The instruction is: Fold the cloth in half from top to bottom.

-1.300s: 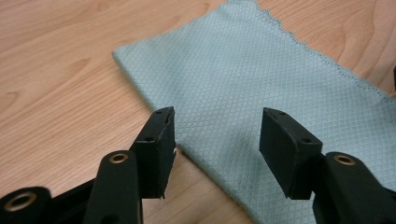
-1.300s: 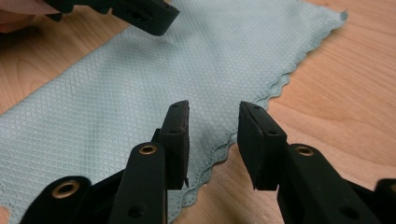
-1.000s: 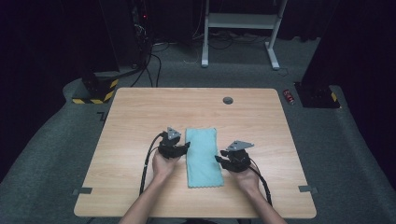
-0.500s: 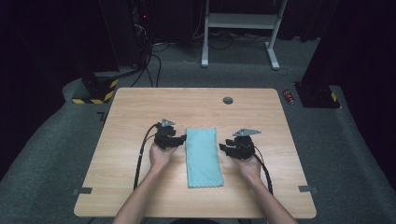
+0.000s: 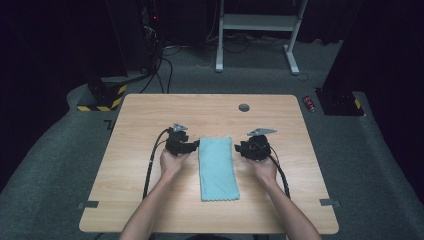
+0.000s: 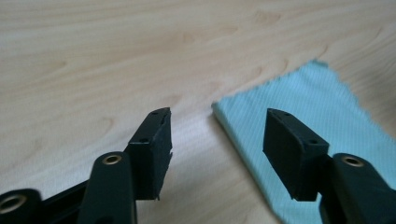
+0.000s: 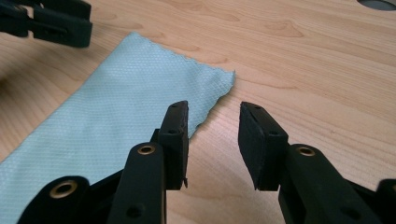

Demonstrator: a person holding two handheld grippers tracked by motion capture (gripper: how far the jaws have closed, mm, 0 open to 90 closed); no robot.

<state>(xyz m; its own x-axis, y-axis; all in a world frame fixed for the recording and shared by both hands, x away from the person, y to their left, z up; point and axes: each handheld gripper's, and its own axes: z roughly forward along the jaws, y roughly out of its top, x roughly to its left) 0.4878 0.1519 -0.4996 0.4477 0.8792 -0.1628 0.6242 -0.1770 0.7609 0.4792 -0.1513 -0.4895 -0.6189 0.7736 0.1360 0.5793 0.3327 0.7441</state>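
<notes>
Since the earlier frames, both hands have drawn apart from the cloth and moved a little toward the far side of the surface: the left hand-held gripper [image 5: 192, 145] now sits just beside the far left corner of the folded cloth [image 5: 217, 167], and the right hand-held gripper [image 5: 240, 148] stands just beside its far right corner. The jaws of the left one stand apart with nothing between them, and they have just been opening. The jaws of the right one also stand apart and empty, though they have just been closing a little. The light blue cloth lies flat as a long narrow strip in the middle of the wooden surface [image 5: 150, 115], between the two hands. I judge that one fold is finished and the hands are placing themselves for the next grasp. The next move calls for each gripper to go down onto its corner and pinch both layers together. From the left hand-held gripper [image 6: 215, 135] view, the double edge of the cloth [image 6: 299, 102] is clear, which the high view is too far to show. The right hand-held gripper [image 7: 212, 140] view shows the zigzag cut of the cloth [image 7: 116, 102] border and the other gripper beyond it.
</notes>
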